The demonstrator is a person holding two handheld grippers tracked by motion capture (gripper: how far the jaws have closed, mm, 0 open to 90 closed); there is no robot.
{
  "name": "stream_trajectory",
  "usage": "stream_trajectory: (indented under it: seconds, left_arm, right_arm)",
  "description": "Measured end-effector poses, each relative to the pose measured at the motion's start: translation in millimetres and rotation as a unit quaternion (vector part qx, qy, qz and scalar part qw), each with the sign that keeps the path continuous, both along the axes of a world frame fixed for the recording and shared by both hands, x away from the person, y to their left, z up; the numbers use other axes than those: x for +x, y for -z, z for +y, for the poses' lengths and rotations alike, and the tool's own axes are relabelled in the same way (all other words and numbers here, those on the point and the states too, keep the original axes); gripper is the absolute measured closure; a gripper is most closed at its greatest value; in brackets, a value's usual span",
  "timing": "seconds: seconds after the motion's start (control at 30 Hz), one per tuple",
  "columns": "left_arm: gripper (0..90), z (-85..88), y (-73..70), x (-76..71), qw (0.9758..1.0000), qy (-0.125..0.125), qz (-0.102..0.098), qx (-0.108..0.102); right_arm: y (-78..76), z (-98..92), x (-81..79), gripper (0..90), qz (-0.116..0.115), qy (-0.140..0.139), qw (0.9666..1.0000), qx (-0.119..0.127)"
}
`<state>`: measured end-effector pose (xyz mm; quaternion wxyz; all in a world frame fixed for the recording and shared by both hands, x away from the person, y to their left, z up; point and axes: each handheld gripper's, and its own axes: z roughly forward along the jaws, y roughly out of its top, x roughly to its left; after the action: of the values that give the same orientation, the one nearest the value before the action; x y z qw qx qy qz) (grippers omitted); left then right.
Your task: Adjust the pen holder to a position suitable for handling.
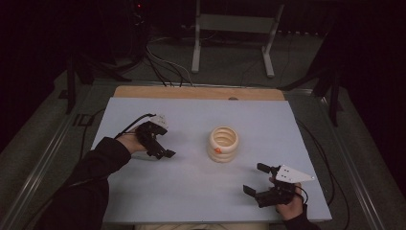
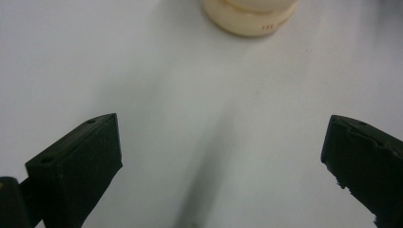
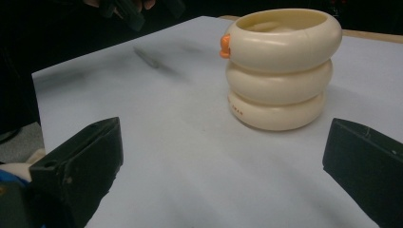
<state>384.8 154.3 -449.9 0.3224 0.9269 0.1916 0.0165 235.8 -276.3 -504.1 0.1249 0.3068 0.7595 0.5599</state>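
Cream-coloured ribbed cup (image 1: 223,143) is standing upright near the middle of the pale blue table mat (image 1: 191,182), between the two grippers and touching neither. Its wall is bulging in three stacked, rounded rings, smooth and slightly glossy like moulded plastic or rubber, with a small orange nub (image 3: 225,46) sitting at the top ring and tiny printed lettering near the base. The left gripper (image 1: 160,147) is hovering well to the cup's left, its black jaws spread wide and gripping nothing; in the left gripper view the cup's base (image 2: 249,16) is showing ahead of the jaws at the upper edge, with bare mat lying between them. The right gripper (image 1: 255,178), carrying a grey three-cornered plate (image 1: 293,174), is sitting near the mat's front right corner, diagonally below the cup, jaws likewise parted and empty. In the right gripper view the cup (image 3: 280,66) is standing ahead and slightly toward the right jaw. The jaws are looking matte, blocky and hard-edged against the smooth mat.
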Motion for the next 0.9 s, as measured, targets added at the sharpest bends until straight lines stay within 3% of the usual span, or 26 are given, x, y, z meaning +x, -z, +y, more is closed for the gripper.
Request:
stream_trajectory:
  seconds: [0.23, 0.73, 0.9]
  left_arm:
    - [0.3, 19.1, 4.4, -5.8, 0.9993, 0.029, -0.018, 0.015]
    - [0.3, 58.7, 9.6, -13.5, 0.9968, 0.058, -0.023, 0.05]
    - [0.3, 70.3, 15.5, -14.9, 0.9944, 0.073, -0.009, 0.076]
  right_arm:
    - [0.3, 0.2, 0.2, 0.0, 0.001, 0.001, 1.0, -0.001]
    - [0.9, 1.6, 0.5, 0.0, 0.002, 0.0, 1.0, -0.004]
    - [2.4, 0.3, 0.6, 0.0, 0.005, 0.003, 1.0, -0.003]
